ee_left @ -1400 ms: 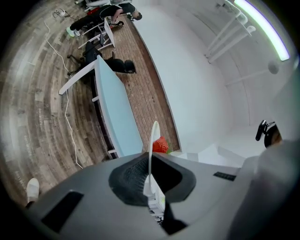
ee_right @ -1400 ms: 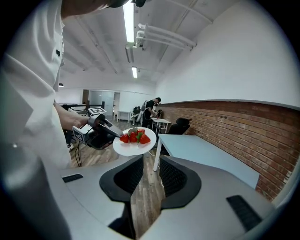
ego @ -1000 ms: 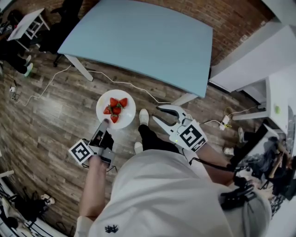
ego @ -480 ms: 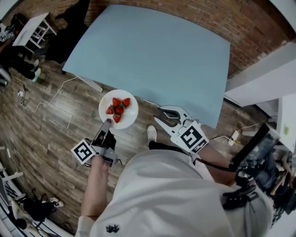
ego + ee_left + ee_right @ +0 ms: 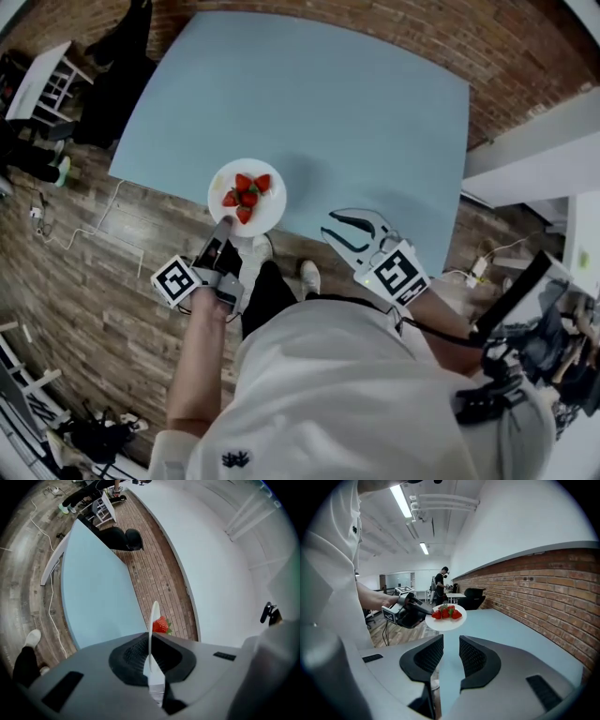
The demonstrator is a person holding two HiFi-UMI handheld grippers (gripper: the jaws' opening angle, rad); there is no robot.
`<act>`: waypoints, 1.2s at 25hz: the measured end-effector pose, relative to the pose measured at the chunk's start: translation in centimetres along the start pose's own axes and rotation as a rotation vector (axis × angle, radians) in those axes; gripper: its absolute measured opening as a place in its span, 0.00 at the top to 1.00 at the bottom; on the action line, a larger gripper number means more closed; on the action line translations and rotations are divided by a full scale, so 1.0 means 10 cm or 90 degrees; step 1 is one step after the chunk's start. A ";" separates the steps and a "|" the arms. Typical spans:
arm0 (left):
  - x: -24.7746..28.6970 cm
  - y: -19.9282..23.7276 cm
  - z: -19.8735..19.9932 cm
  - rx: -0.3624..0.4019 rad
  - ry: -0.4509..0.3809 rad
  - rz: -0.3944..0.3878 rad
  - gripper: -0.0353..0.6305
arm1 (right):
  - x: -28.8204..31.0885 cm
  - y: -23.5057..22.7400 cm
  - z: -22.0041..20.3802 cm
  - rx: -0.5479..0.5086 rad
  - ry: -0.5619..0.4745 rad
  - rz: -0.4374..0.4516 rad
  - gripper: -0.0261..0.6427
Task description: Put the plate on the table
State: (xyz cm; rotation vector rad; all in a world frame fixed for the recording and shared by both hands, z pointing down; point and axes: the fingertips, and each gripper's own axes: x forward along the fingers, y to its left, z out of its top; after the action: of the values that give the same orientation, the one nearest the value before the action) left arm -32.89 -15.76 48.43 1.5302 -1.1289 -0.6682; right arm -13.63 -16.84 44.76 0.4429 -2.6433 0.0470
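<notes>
Left gripper point(image 5: 222, 227) jaws clamped on the plate point(image 5: 265, 217) rim, plate with strawberries point(image 5: 248, 191) jutting ahead of them, apparently airborne over the table point(image 5: 356, 112) edge, not yet set down; right gripper point(image 5: 331, 226) jaws apart, nothing between

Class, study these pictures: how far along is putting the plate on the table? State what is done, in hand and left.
Done: the left claw grips the rim of the plate of strawberries. In hand: the plate hangs in the air over the near edge of the blue table. Left: lowering it onto the tabletop and letting go. The right claw is open and empty.
</notes>
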 end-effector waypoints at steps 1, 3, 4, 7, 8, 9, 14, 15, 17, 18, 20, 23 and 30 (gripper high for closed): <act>0.13 0.04 0.06 0.002 0.008 0.000 0.93 | 0.04 -0.08 -0.01 0.009 0.002 -0.008 0.81; 0.39 0.13 0.19 0.005 0.027 0.000 0.93 | 0.12 -0.24 -0.03 0.026 0.007 -0.025 0.81; 0.53 0.17 0.26 0.006 0.036 -0.003 0.93 | 0.17 -0.32 -0.03 0.034 0.009 -0.034 0.81; 0.95 0.32 0.45 0.009 0.072 0.007 0.93 | 0.31 -0.58 0.01 0.059 0.017 -0.061 0.81; 1.09 0.39 0.53 0.010 0.086 0.014 0.93 | 0.38 -0.67 0.04 0.065 0.018 -0.069 0.81; 1.23 0.45 0.61 0.010 0.098 0.020 0.93 | 0.45 -0.75 0.08 0.070 0.018 -0.078 0.81; 1.72 0.72 0.88 0.009 0.140 0.019 0.93 | 0.70 -0.96 0.16 0.095 0.022 -0.115 0.81; 1.88 0.79 0.93 0.008 0.152 0.020 0.93 | 0.75 -1.04 0.16 0.103 0.028 -0.123 0.81; 2.20 0.94 1.04 0.001 0.174 0.024 0.93 | 0.86 -1.23 0.18 0.122 0.039 -0.139 0.81; 2.34 1.02 1.08 -0.003 0.181 0.028 0.93 | 0.90 -1.31 0.18 0.132 0.043 -0.148 0.81; 2.57 1.18 1.14 -0.006 0.191 0.038 0.93 | 0.94 -1.41 0.17 0.145 0.054 -0.163 0.81; 2.85 1.37 1.18 -0.013 0.201 0.046 0.93 | 0.97 -1.48 0.12 0.163 0.071 -0.183 0.81; 3.26 1.62 1.16 -0.027 0.221 0.059 0.93 | 0.97 -1.56 0.05 0.192 0.101 -0.205 0.81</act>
State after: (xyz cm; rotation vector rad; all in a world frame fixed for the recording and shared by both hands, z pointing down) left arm -35.08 -49.92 65.38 1.4787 -0.9083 -0.3433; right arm -17.11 -34.61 47.99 0.9202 -2.3844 0.3649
